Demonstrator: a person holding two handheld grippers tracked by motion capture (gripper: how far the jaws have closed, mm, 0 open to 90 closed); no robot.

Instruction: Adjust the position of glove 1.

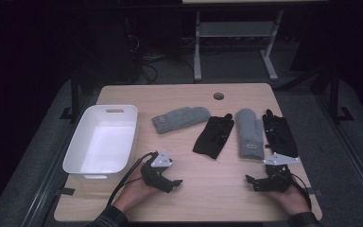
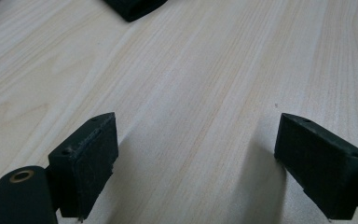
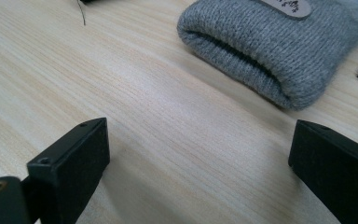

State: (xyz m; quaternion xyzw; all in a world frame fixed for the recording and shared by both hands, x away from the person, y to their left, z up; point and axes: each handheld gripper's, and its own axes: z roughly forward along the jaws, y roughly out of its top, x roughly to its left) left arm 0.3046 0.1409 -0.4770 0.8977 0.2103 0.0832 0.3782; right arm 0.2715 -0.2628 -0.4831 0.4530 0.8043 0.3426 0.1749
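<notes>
Both grippers at rest on the wooden surface (image 1: 203, 189), jaws spread wide and empty. Just ahead of the right gripper (image 3: 200, 172): cuff of a grey knitted mitten (image 3: 270, 46), mouth turned toward the jaws, a black glove (image 1: 280, 133) beside it. Ahead of the left gripper (image 2: 196, 172): bare wood, then a second black glove (image 1: 213, 136), a second grey mitten (image 1: 180, 118) beyond. Probably best to close on the folded cuff edge, low and square, taking both knit layers. Beside the left gripper, away from the gloves: white bin (image 1: 75, 156), nothing inside.
</notes>
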